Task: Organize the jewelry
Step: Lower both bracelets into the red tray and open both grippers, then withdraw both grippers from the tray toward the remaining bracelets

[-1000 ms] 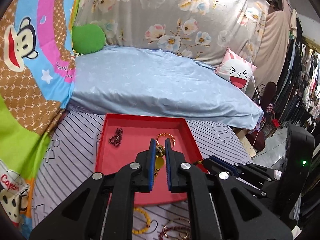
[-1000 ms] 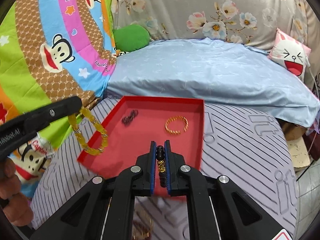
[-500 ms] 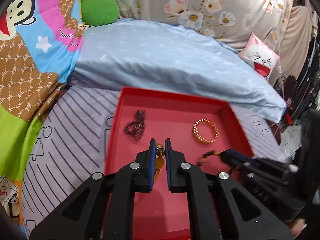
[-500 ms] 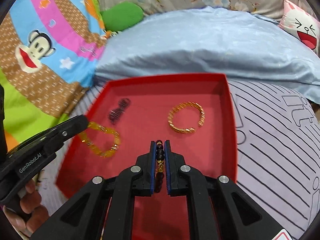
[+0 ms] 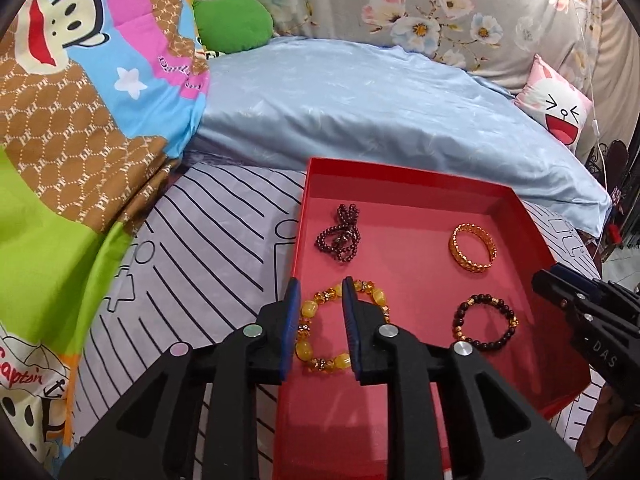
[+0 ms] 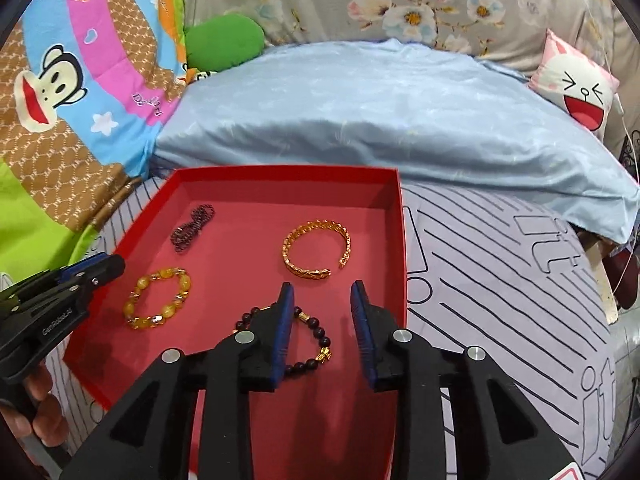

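Note:
A red tray [image 5: 516, 208] [image 6: 402, 240] lies on a striped bed cover. In it lie a yellow bead bracelet [image 5: 312, 312] [image 6: 158, 300], a dark bead bracelet [image 5: 486, 322] [image 6: 316, 328], a gold cuff bangle [image 5: 474, 248] [image 6: 316, 250] and a dark red bead strand [image 5: 340, 234] [image 6: 192, 226]. My left gripper [image 5: 320, 292] is open and empty over the yellow bracelet. My right gripper [image 6: 322, 294] is open and empty over the dark bracelet.
A light blue pillow [image 5: 360, 112] lies just behind the tray. A cartoon monkey blanket [image 5: 80, 100] rises on the left. A green cushion [image 5: 232, 24] and a white cartoon pillow [image 5: 560, 104] sit further back. The bed's right edge drops off beyond the tray.
Both grippers opened. The left let go of the yellow bracelet and the right let go of the dark bracelet; both bracelets now lie in the tray.

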`<state>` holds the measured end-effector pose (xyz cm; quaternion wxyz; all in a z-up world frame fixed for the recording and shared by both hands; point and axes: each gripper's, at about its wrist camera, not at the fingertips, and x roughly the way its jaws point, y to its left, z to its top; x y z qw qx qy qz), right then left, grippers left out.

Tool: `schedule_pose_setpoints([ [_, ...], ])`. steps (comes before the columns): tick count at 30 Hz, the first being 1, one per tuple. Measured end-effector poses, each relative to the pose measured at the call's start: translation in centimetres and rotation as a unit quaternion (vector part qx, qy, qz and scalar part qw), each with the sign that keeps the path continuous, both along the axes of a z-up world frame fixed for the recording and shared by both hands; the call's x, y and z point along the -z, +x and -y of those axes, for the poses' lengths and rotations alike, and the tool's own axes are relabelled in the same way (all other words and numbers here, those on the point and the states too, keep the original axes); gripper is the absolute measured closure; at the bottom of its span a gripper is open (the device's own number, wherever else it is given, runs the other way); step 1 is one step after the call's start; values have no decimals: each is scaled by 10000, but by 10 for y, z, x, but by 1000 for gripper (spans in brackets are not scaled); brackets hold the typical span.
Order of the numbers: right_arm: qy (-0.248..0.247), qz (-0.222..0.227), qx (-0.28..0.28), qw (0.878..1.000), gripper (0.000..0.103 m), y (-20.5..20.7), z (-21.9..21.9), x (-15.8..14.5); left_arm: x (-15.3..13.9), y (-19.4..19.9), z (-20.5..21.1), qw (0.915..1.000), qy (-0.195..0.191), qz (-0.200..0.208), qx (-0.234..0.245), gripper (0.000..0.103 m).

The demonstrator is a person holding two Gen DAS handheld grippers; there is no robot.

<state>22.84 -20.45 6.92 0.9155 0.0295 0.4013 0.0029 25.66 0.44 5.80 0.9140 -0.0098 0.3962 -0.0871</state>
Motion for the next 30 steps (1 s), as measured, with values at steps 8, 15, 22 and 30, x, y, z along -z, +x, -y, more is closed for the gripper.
schedule_pose_setpoints([
  [8, 28, 196, -181, 9996, 73, -31, -10, -21, -18, -29, 7, 9994, 236, 263, -16, 81],
  [15, 143, 272, -272, 9992, 73, -68, -13, -31, -28, -62, 12, 9984, 371, 423, 24, 80],
  [22, 41, 206, -268, 9994, 73, -109, -14, -24, -26, -102, 7, 9979, 382, 515, 18, 68],
  [30, 71, -60, -227, 9997, 73, -149, -13, 3, -7, -144, -3, 9986, 320, 399, -93, 68],
])
